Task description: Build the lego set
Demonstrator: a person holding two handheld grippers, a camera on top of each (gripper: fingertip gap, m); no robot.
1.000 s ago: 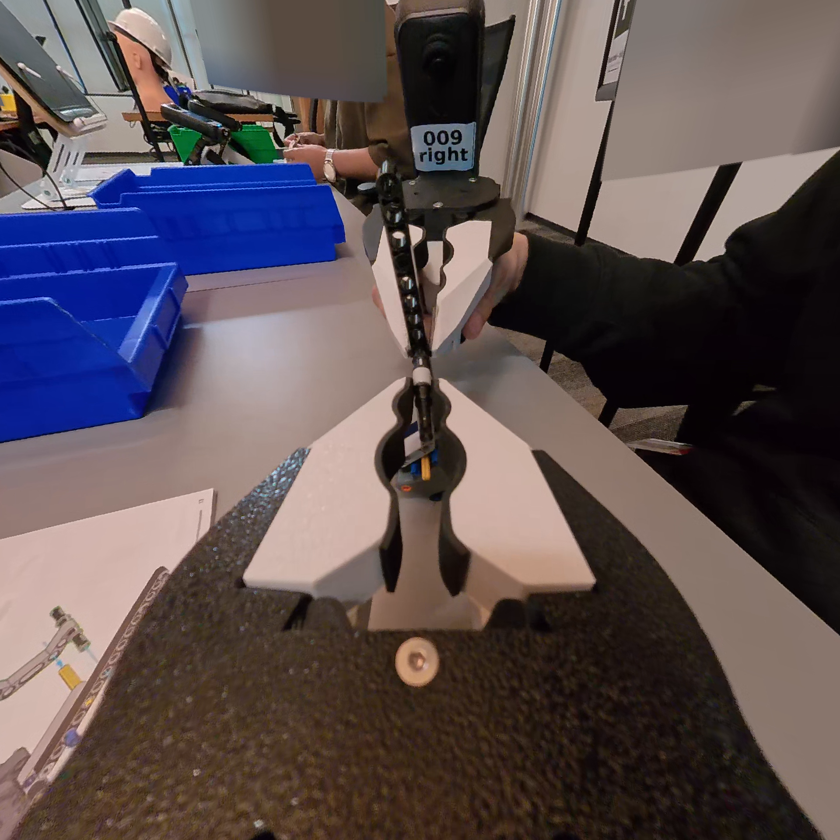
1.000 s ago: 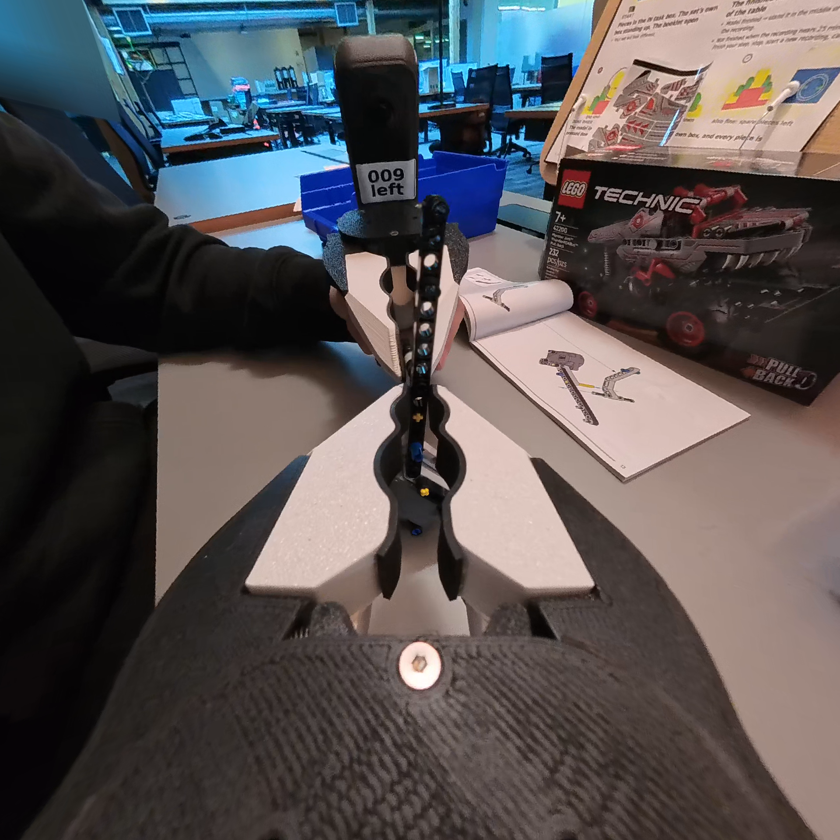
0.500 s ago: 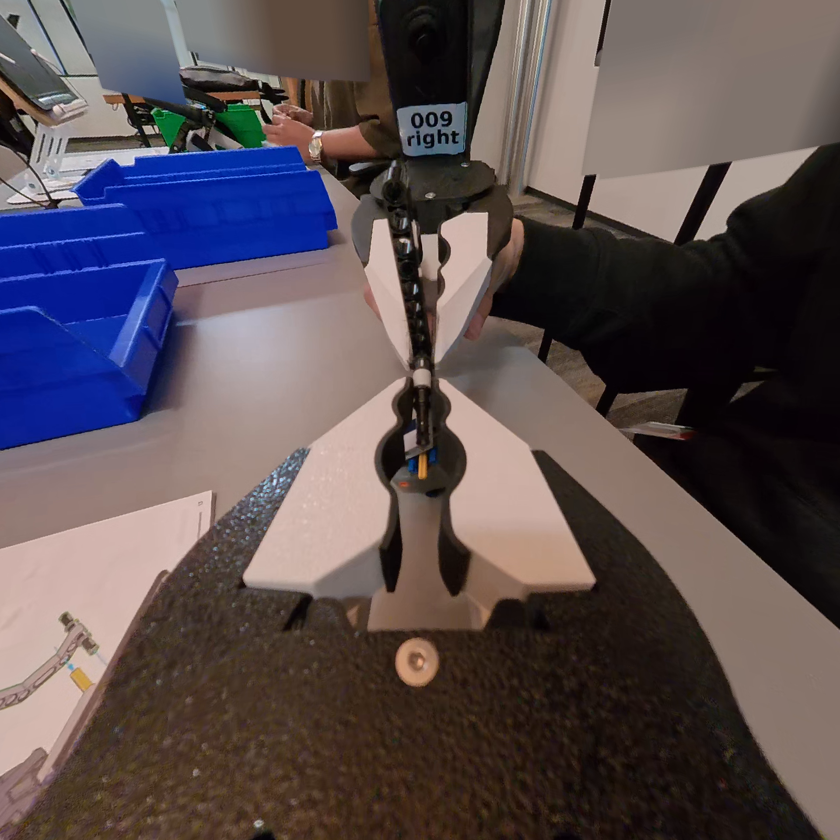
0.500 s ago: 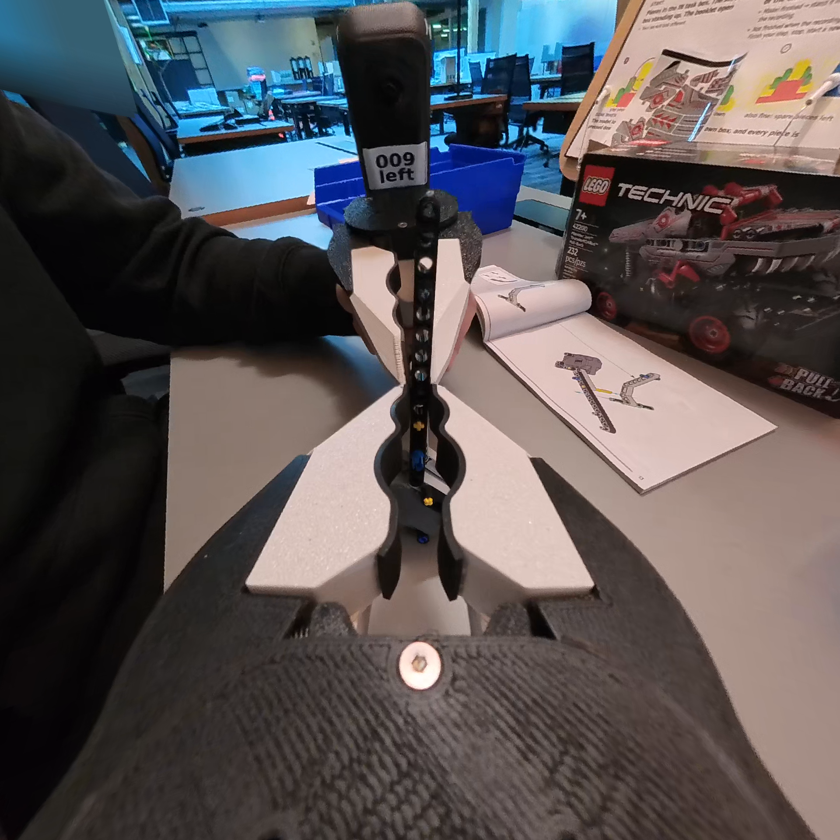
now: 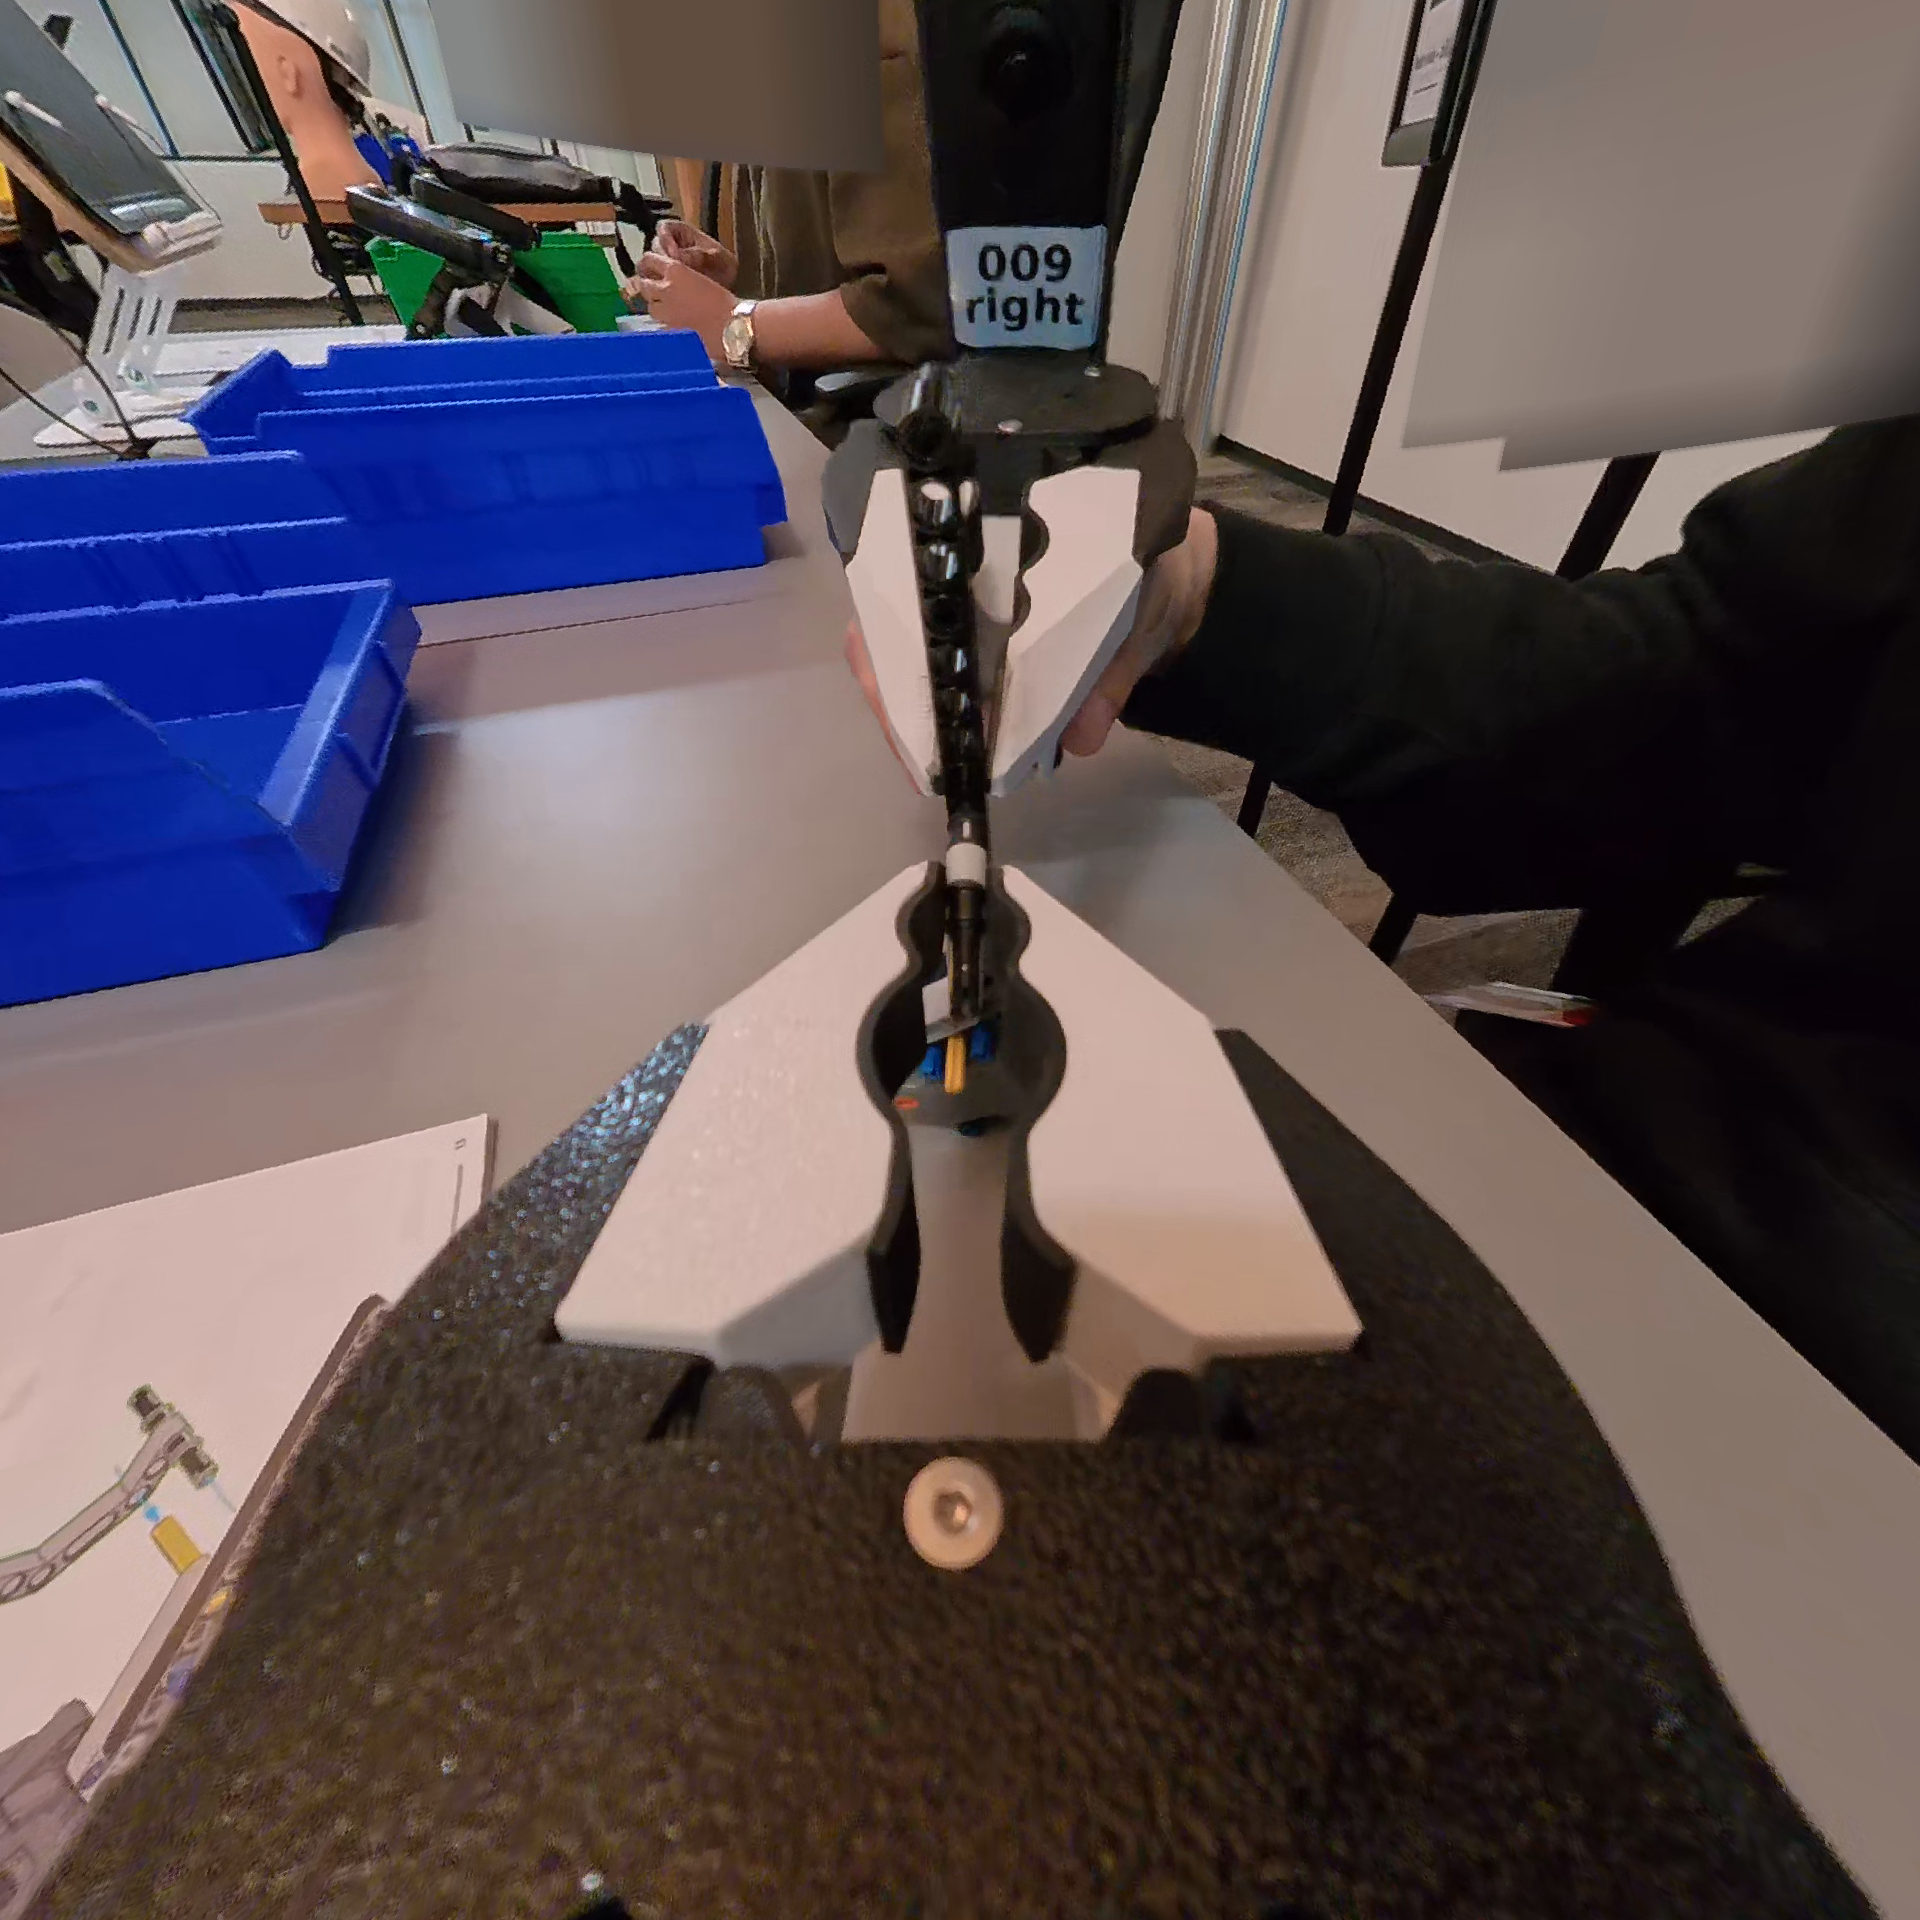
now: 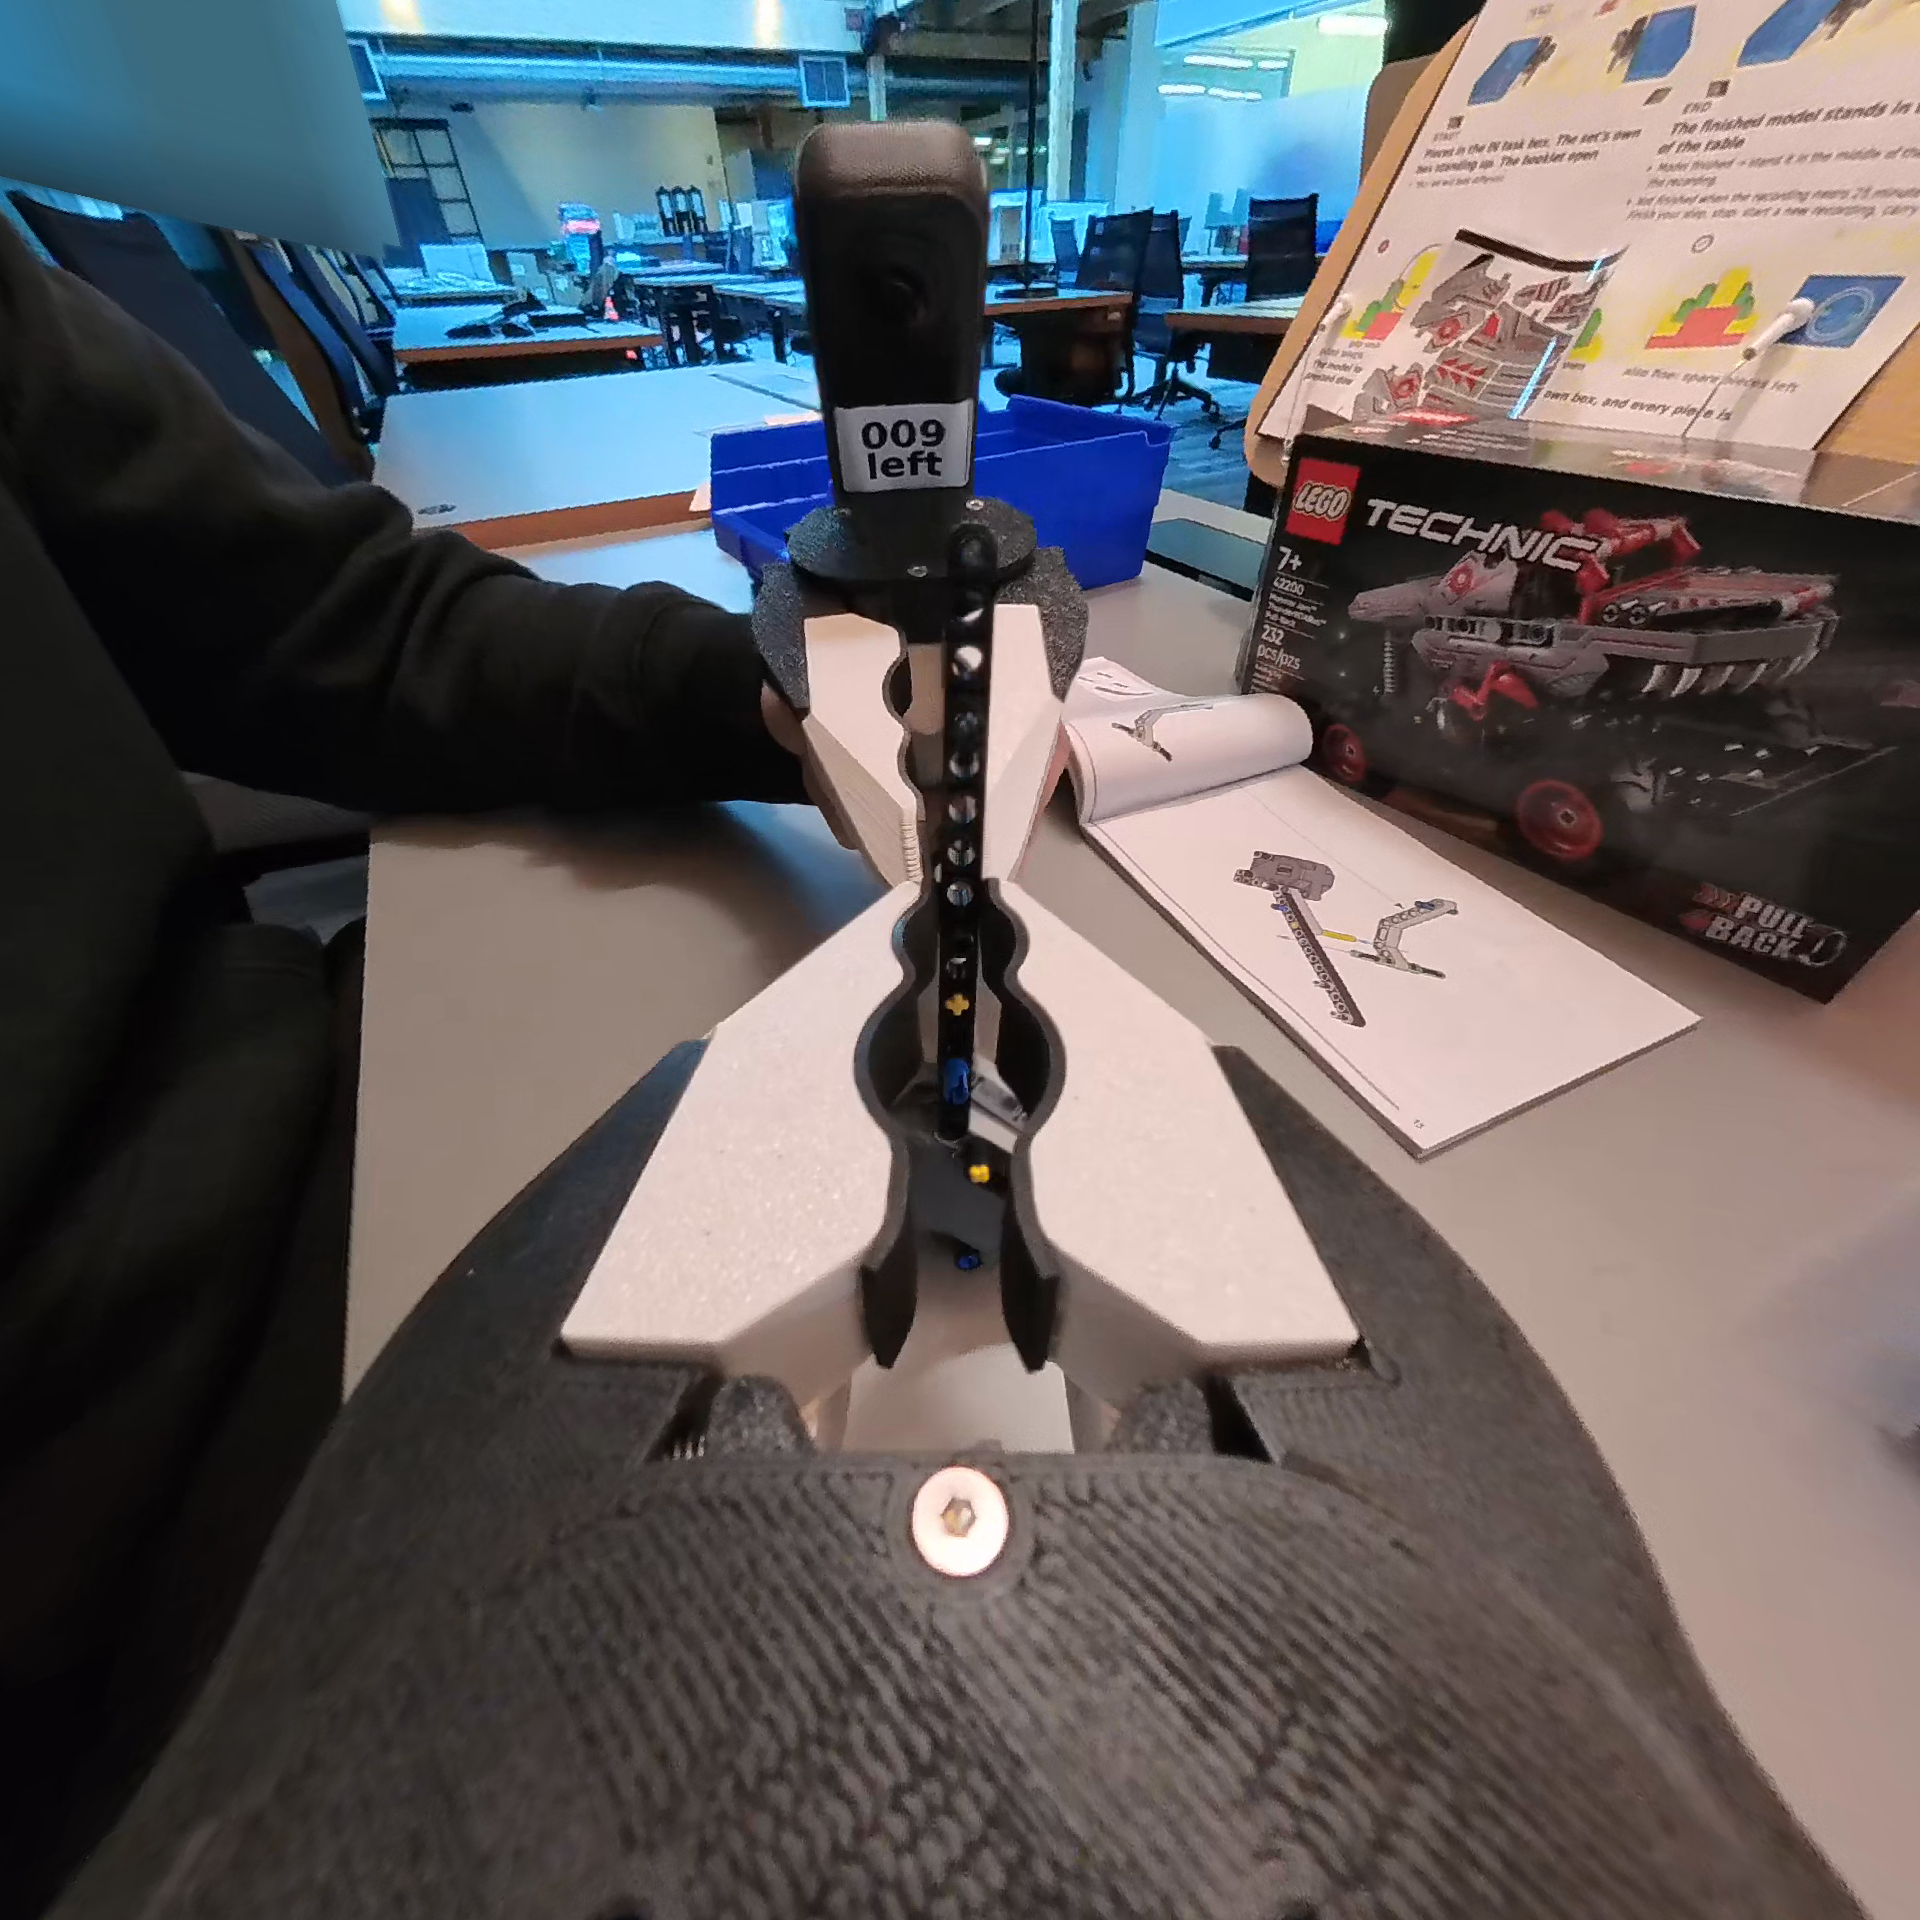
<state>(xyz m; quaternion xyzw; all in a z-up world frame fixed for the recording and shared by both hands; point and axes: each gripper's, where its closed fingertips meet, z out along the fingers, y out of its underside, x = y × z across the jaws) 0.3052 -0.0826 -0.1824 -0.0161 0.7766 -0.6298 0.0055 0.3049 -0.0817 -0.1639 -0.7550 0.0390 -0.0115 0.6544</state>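
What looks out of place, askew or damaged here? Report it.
Nothing stands out. The left claw and right claw meet tip to tip, both shut on the black beam assembly. The instruction booklet lies open and flat, the set box stands upright, and the blue bins sit in a row.

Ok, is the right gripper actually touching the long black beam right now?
Touching. In the right wrist view the right gripper has its fingertips closed on the long black beam, with no gap visible either side.

We cannot tell which jaws truly grip the black beam (image 6: 961,821). The booklet (image 5: 208,1351) runs off our left wrist view's edge, and the small assembly (image 5: 961,1060) is half hidden.
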